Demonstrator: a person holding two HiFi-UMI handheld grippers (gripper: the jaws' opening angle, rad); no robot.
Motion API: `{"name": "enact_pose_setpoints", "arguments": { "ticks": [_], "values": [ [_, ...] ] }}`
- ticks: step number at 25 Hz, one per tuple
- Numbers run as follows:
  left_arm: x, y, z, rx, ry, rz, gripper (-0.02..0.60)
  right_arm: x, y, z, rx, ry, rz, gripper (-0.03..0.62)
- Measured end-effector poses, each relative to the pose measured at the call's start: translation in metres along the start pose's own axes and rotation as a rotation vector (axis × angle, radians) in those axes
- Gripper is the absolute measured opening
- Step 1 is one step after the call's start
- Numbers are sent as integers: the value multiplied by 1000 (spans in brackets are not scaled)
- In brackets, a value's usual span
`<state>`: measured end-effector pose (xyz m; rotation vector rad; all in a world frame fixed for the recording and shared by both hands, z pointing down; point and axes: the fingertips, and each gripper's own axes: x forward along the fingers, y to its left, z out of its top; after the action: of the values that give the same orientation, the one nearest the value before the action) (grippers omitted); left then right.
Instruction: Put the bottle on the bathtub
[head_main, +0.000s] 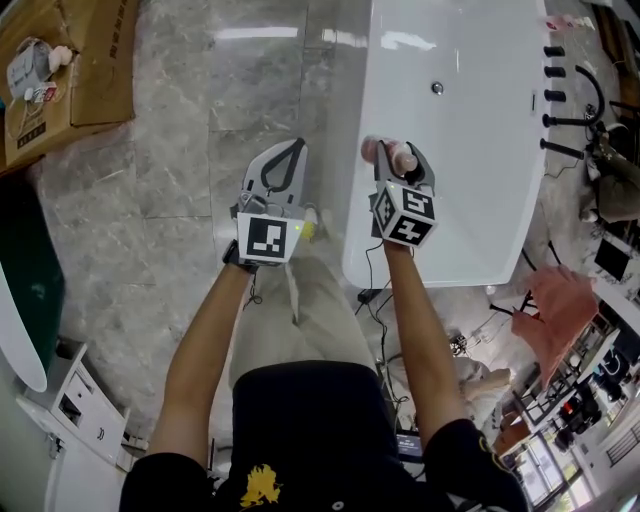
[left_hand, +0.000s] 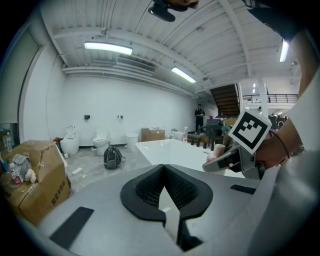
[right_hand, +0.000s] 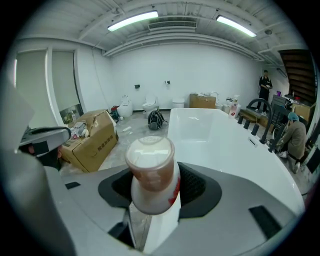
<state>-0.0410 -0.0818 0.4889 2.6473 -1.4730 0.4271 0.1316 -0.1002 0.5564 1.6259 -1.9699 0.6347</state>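
Note:
A pinkish-brown bottle (head_main: 388, 153) with a pale end lies level between the jaws of my right gripper (head_main: 398, 160), which is shut on it. In the head view it hangs over the left rim of the white bathtub (head_main: 470, 200). In the right gripper view the bottle (right_hand: 151, 172) points away from the camera, with the bathtub (right_hand: 215, 135) stretching ahead to the right. My left gripper (head_main: 295, 150) is held over the marble floor to the left of the tub, shut with nothing in it. Its pads (left_hand: 145, 187) meet at the tip.
Black taps (head_main: 553, 75) line the tub's right rim. An opened cardboard box (head_main: 60, 70) sits on the floor at far left, and a white cabinet (head_main: 70, 400) stands near left. A backpack (right_hand: 156, 119), toilets (left_hand: 100, 142) and people (right_hand: 295, 135) are farther back.

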Motion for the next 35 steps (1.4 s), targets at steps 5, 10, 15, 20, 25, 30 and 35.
{"name": "enact_pose_setpoints", "arguments": {
  "ticks": [5, 10, 15, 20, 25, 30, 35],
  "values": [
    [7, 2, -8, 1, 4, -5, 18, 20, 2, 2, -10, -9, 1, 216],
    [13, 0, -13, 5, 15, -15, 18, 35, 1, 6, -36, -20, 9, 216],
    [15, 0, -17, 1, 19, -22, 18, 48, 0, 9, -52, -23, 8, 216],
    [17, -3, -23, -3, 29, -30, 18, 56, -3, 11, -54, -29, 9, 216],
    [20, -4, -27, -15, 54, -34, 18, 63, -3, 16, -58, -43, 18, 216],
    [24, -5, -27, -15, 36, -35, 18, 65, 1, 19, -78, -54, 26, 221],
    [26, -4, -27, -18, 34, -37, 18, 67, -3, 18, -110, -49, -15, 224]
  ]
}}
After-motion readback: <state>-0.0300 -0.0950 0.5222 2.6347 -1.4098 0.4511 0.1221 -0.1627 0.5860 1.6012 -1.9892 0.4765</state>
